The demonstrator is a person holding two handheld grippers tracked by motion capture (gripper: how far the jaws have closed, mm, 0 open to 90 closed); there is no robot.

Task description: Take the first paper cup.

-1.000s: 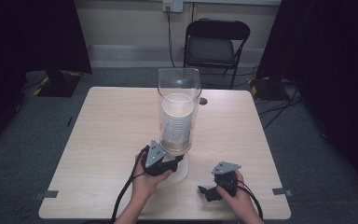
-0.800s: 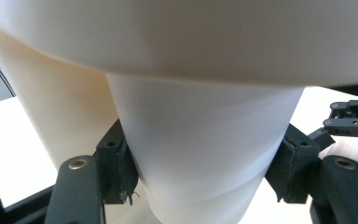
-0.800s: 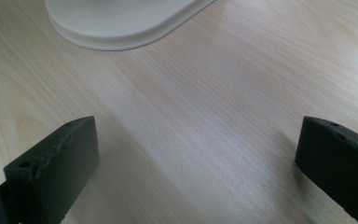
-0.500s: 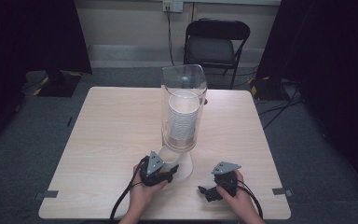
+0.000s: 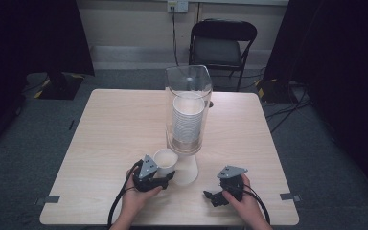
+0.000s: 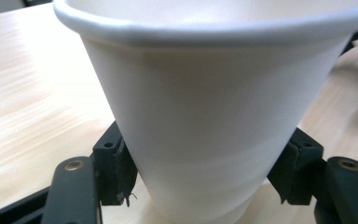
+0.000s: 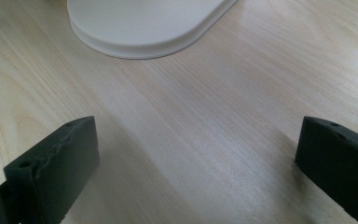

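One paper cup (image 6: pixel 205 107) sits between the jaws of the left tool (image 5: pixel 165 178), upright, low near the front edge of the surface (image 5: pixel 110 129) and just beside the white base (image 5: pixel 188 170) of the cup dispenser (image 5: pixel 188 110). The jaws of this tool have just been opening a little; in the left gripper view the black pads (image 6: pixel 121 170) are still against the lower wall of the cup, so I judge it as still grasped, but only lightly. Whether the bottom of the cup already touches the wood I cannot tell.

To do this step well, the cup should first stand fully on the surface, and only then the jaws should spread wider. The tool should go back straight and level, because a thin paper cup tips easily if one pad drags on it. The base is near, so no sideways push.

The right tool (image 5: pixel 219 194) rests released, with its jaws wide apart over bare wood.
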